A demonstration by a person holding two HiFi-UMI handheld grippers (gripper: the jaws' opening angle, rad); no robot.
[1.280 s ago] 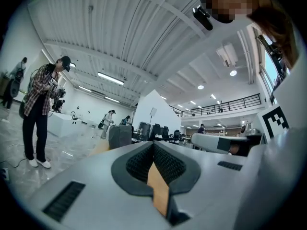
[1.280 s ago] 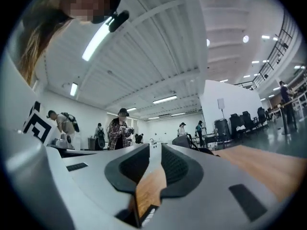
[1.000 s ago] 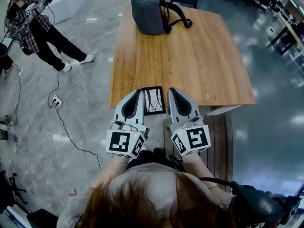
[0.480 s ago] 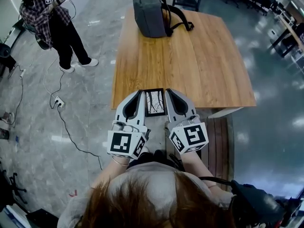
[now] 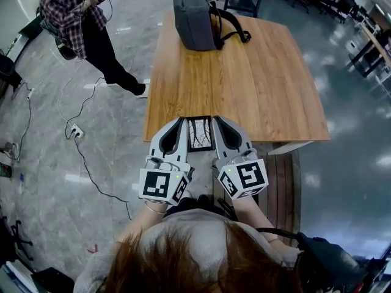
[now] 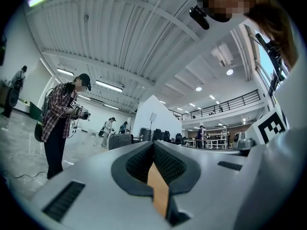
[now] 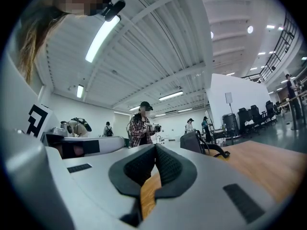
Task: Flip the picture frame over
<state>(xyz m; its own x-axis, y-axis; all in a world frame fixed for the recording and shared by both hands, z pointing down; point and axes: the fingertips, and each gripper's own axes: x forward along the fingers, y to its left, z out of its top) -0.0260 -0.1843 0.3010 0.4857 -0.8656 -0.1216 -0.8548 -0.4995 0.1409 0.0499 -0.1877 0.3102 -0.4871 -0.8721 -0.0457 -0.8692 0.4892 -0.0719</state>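
A small black picture frame (image 5: 200,133) lies picture side up at the near edge of the wooden table (image 5: 256,72). My left gripper (image 5: 178,124) rests just left of the frame and my right gripper (image 5: 219,121) just right of it, both pointing away from me, level with the tabletop. Neither touches the frame, as far as I can tell. In the left gripper view the left gripper (image 6: 153,150) has its dark pads pressed together with nothing between them. The right gripper (image 7: 154,155) looks the same in its own view. The frame is hidden in both gripper views.
A grey backpack (image 5: 192,18) stands at the table's far end. A person in a plaid shirt (image 5: 85,23) walks on the floor beyond the table's left side, holding grippers. A cable and socket strip (image 5: 73,130) lie on the floor at left. A wooden bench (image 5: 281,176) sits below the table's near right corner.
Both grippers have stayed beside the frame. The person in the plaid shirt has walked rightward, closer to the table's far left corner.
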